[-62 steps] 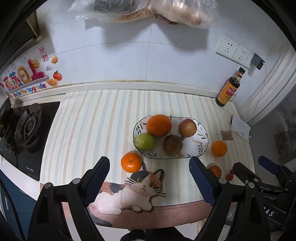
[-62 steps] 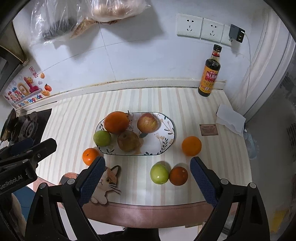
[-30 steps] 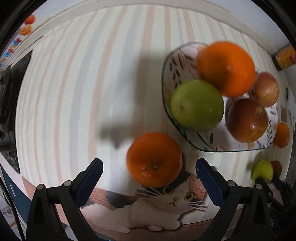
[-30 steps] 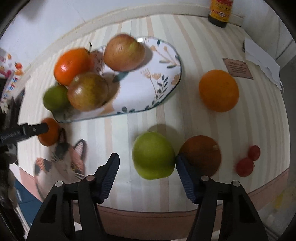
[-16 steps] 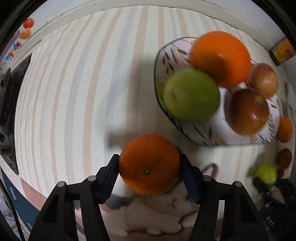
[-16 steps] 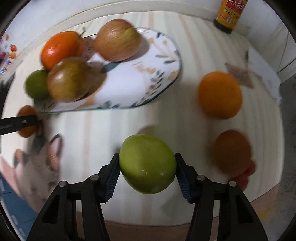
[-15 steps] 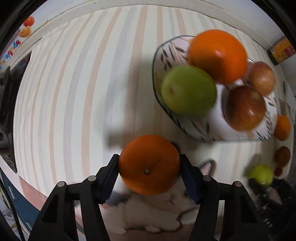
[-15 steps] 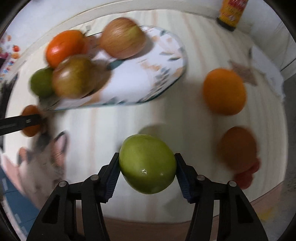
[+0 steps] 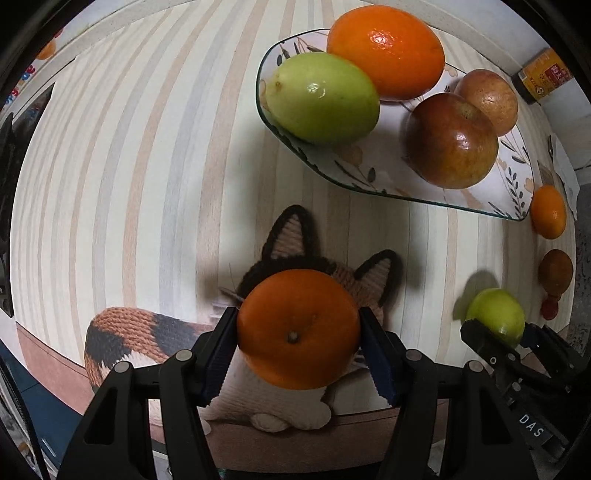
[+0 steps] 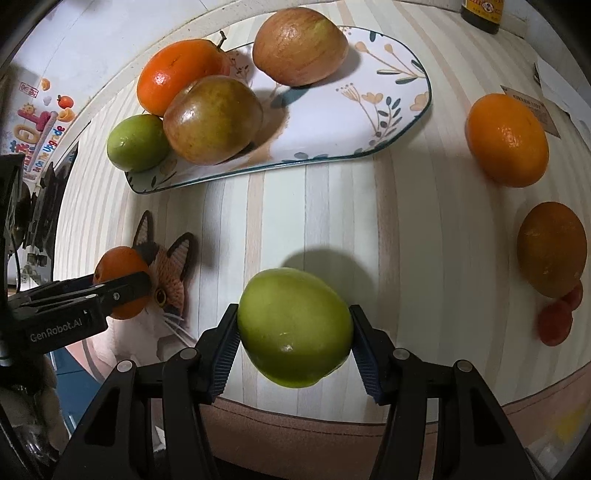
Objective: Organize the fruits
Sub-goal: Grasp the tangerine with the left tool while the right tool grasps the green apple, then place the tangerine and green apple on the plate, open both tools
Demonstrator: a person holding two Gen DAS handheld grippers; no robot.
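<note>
My left gripper is shut on a small orange and holds it above the cat-shaped mat. My right gripper is shut on a green apple, lifted above the striped counter. The floral plate holds an orange, a green fruit, a brownish apple and a reddish apple. The plate also shows in the left wrist view. The left gripper with its orange shows at the left of the right wrist view.
On the counter right of the plate lie an orange, a dark brownish fruit and small red tomatoes. A sauce bottle stands by the back wall. A stove is at far left. The counter's front edge is close below both grippers.
Both grippers have lifted their fruit off the counter. The left one, with the orange, has shifted over the cat mat. The views have moved slightly relative to the plate.
</note>
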